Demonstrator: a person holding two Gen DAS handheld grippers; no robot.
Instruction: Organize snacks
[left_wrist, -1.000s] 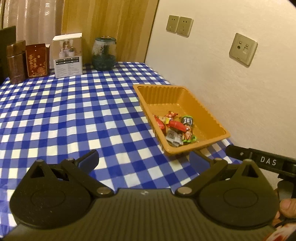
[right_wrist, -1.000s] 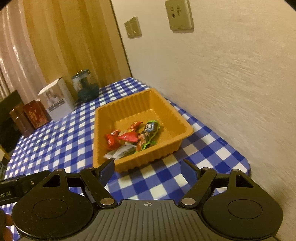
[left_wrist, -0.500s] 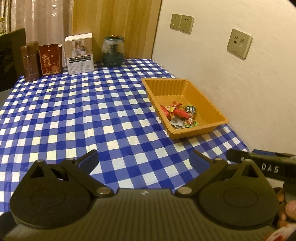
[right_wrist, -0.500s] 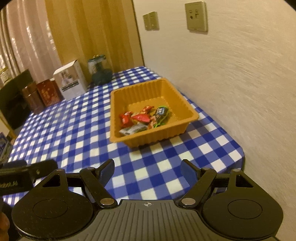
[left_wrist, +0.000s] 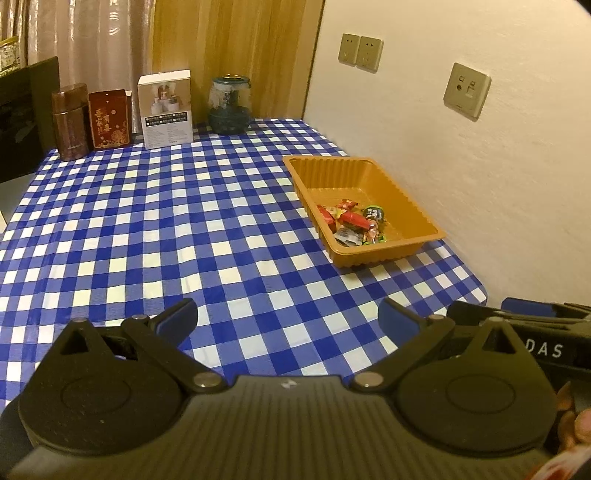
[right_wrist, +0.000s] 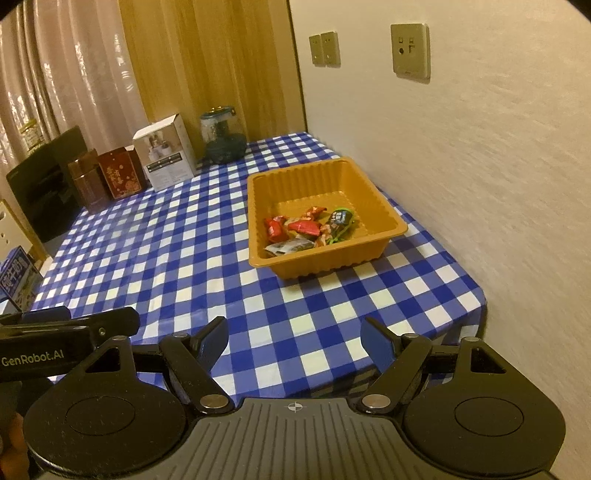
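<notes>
— What are you seeing on your desk (left_wrist: 147, 229) now?

— You are looking at a blue and white checked cloth, a little shiny, covering the whole desk. Near the wall an orange tray (left_wrist: 406, 201) of thin moulded plastic is standing, rectangular, with ribbed walls and a flat rim. In the right wrist view the same tray (right_wrist: 373, 195) is lying ahead and slightly to the right.

— And what is the tray holding?

— The snacks (left_wrist: 352, 223) are lying in its near half: small glossy wrappers, mostly red, one silver, one dark with green. In the right wrist view the snacks (right_wrist: 308, 229) are making one loose pile, and the far half of the tray is showing bare orange floor.

— Where are your jaws standing?

— Your left gripper (left_wrist: 288, 319) is holding its jaws wide apart, gripping nothing, above the cloth near the front edge. The tray is well apart from it, ahead and to the right. Your right gripper (right_wrist: 293, 341) is also keeping its jaws spread and gripping nothing, over the front edge of the desk, with the tray well ahead.

— Anything at the far end?

— A brown canister (left_wrist: 70, 127), a red box (left_wrist: 109, 120), a white carton (left_wrist: 166, 109) and a glass jar (left_wrist: 229, 105) are standing in a row.
</notes>
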